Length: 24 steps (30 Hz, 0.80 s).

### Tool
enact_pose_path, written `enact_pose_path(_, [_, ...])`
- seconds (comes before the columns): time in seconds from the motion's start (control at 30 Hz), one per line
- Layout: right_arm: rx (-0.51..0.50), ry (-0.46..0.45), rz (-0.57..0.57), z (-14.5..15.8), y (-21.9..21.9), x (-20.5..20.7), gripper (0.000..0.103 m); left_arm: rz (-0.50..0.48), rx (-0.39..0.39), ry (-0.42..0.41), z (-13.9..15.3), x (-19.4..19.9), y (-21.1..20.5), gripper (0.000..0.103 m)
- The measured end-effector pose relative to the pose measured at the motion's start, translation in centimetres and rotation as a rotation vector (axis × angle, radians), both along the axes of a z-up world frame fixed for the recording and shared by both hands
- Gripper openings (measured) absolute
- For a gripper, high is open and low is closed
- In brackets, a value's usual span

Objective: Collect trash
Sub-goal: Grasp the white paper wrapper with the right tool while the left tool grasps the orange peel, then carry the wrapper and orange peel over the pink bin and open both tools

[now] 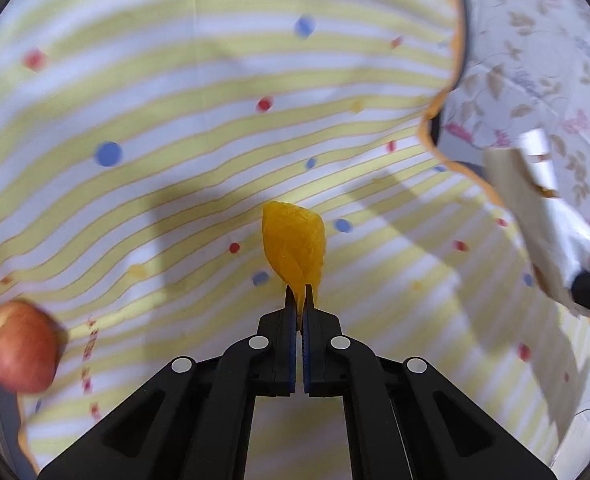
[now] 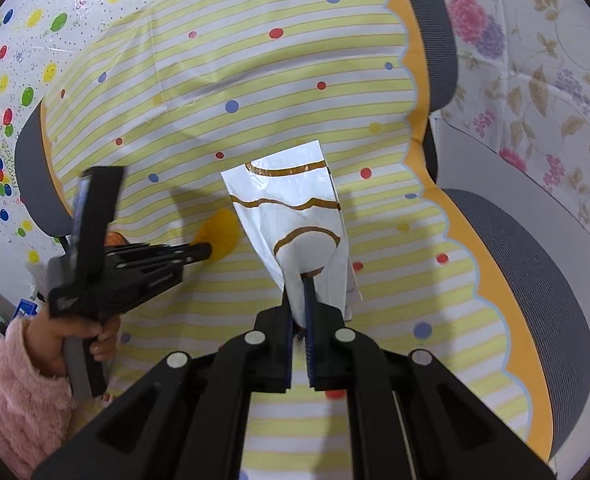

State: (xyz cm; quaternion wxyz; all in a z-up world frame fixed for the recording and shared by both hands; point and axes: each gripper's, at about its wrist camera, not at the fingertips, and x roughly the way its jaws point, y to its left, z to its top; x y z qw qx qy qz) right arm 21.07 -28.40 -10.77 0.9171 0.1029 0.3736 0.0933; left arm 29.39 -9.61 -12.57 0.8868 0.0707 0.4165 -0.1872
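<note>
Yellow-striped cloth with coloured dots covers the surface (image 1: 135,92) across the left wrist view, its scalloped orange border giving way to a flowered sheet at the right. At the centre the left gripper (image 1: 299,294) has its jaws pinched together on the lower tip of an orange peel (image 1: 294,240), which stands up from the fingertips clear of the cloth. A reddish apple (image 1: 21,346) lies at the left edge, blurred, and at the right edge a white wrapper (image 1: 535,224) hangs from the other gripper. No bin or bag for the trash shows in this view. From the right wrist view the same striped cloth drapes over grey cushioned seats, with a polka-dot sheet behind on the left. The right gripper (image 2: 298,286) is clamped tight on the bottom of the white wrapper (image 2: 295,220) with brown curved markings, holding it upright above the surface. To the left a hand (image 2: 75,336) in a pink fuzzy sleeve holds the left gripper (image 2: 205,251), the orange peel (image 2: 223,234) at its tip. No container is visible here either. Both pieces look secured, so the step in hand seems to be carrying them off; keeping both grips closed and level until a bin comes into sight should prevent the thin peel from slipping.
</note>
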Motion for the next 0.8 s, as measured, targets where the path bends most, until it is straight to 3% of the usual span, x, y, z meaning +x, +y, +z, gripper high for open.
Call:
enact_pose_path(0.1, [0.014,0.000,-0.017,0.0,-0.2,-1.8,0.005,-0.002,-0.018,-0.050,1.7,-3.9,-0.4,0.002])
enact_pose_path(0.27, [0.040,-0.001,-0.056,-0.1,-0.8,-5.3,0.005,-0.032,-0.030,-0.066,3.3,-9.0,-0.8,0.002])
enact_pose_path(0.8, [0.036,-0.028,-0.146,0.3,-2.2,-17.2,0.006,-0.083,-0.047,-0.125,3.8,-20.9,-3.8,0.002])
